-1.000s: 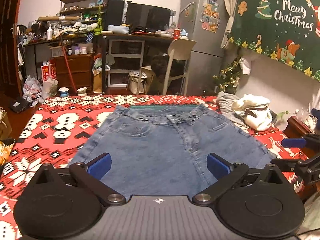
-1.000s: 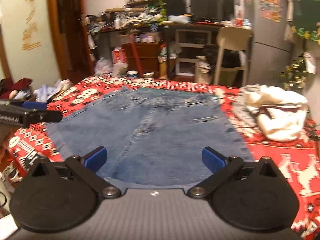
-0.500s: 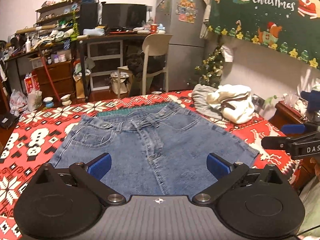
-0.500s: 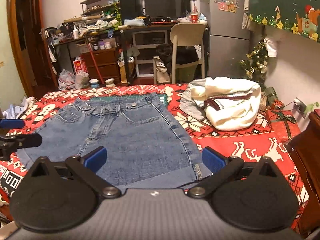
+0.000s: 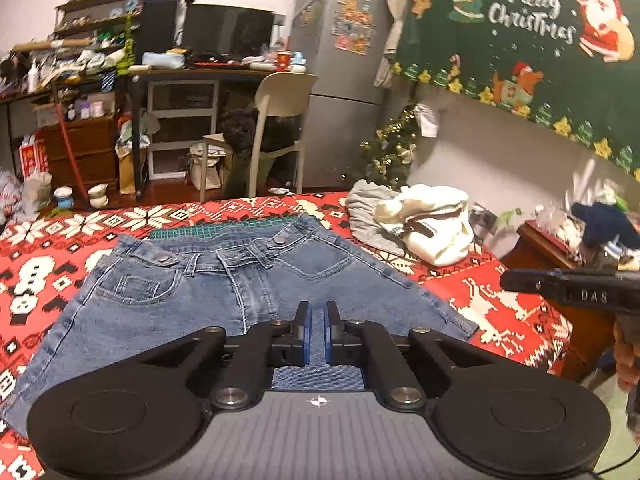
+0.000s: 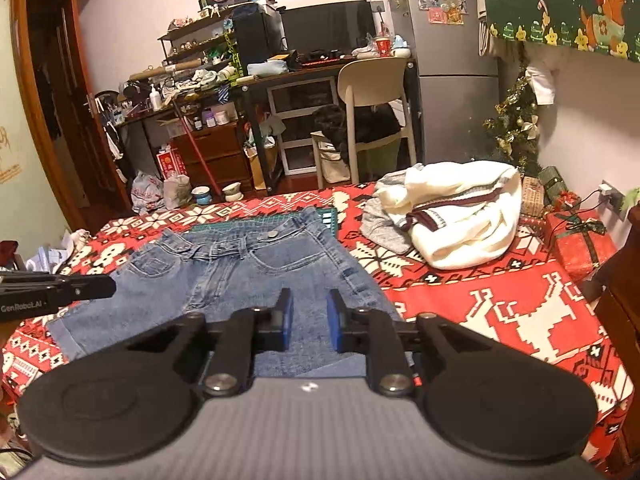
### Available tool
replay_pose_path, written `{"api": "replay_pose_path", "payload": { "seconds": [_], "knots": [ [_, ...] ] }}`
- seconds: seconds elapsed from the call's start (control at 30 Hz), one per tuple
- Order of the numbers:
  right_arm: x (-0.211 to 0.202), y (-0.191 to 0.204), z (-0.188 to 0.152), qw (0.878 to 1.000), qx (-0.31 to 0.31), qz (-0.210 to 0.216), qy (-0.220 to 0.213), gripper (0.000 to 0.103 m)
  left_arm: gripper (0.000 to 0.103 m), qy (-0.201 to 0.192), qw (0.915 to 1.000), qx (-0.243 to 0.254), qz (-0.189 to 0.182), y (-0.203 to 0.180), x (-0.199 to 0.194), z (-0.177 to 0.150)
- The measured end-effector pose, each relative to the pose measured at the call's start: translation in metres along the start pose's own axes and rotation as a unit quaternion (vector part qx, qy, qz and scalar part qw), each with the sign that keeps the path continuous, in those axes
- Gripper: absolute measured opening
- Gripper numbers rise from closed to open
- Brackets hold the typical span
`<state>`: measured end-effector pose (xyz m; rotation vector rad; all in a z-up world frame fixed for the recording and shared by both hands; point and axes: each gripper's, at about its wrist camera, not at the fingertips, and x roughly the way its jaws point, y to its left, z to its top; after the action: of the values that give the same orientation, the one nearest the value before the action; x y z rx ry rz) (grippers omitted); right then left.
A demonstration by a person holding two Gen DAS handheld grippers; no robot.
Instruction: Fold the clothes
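Note:
Blue denim shorts (image 5: 280,280) lie flat on the red Christmas tablecloth (image 5: 60,248), waistband at the far side. My left gripper (image 5: 316,332) sits at the near hem, its blue pads almost together with denim filling the thin slit between them. My right gripper (image 6: 310,320) is over the shorts (image 6: 248,272) at the near right hem. Its jaws are closing, with denim in the gap. Each gripper also shows in the other's view: the left gripper (image 6: 108,288) over the left leg, the right gripper (image 5: 506,280) beyond the right hem corner. The hem itself is hidden under both grippers.
A heap of white and grey clothes (image 6: 464,216) lies at the table's far right. A green cutting mat (image 5: 224,230) peeks out past the waistband. A wooden side table (image 5: 560,248) and a red gift box (image 6: 580,240) stand to the right. A chair (image 6: 376,80) and cluttered desk stand behind.
Both pairs of jaws have gone from wide open to nearly together at the near hem. Both hands have shifted sideways, so the shorts now sit further left in each view.

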<state>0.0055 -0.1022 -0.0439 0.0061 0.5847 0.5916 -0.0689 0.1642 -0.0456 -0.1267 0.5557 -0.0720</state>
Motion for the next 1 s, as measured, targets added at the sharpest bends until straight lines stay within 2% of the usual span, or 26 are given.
{"api": "replay_pose_path", "payload": {
  "seconds": [0.7,1.0],
  "knots": [
    [0.005,0.004,-0.004,1.000,0.002,0.014,0.010,0.012,0.005,0.004,0.9999,-0.003,0.013,0.005,0.003,0.000],
    [0.050,0.019,0.008,0.999,-0.004,0.030,0.031,0.012,0.005,0.019,0.9990,-0.015,0.039,0.032,0.025,0.004]
  ]
}}
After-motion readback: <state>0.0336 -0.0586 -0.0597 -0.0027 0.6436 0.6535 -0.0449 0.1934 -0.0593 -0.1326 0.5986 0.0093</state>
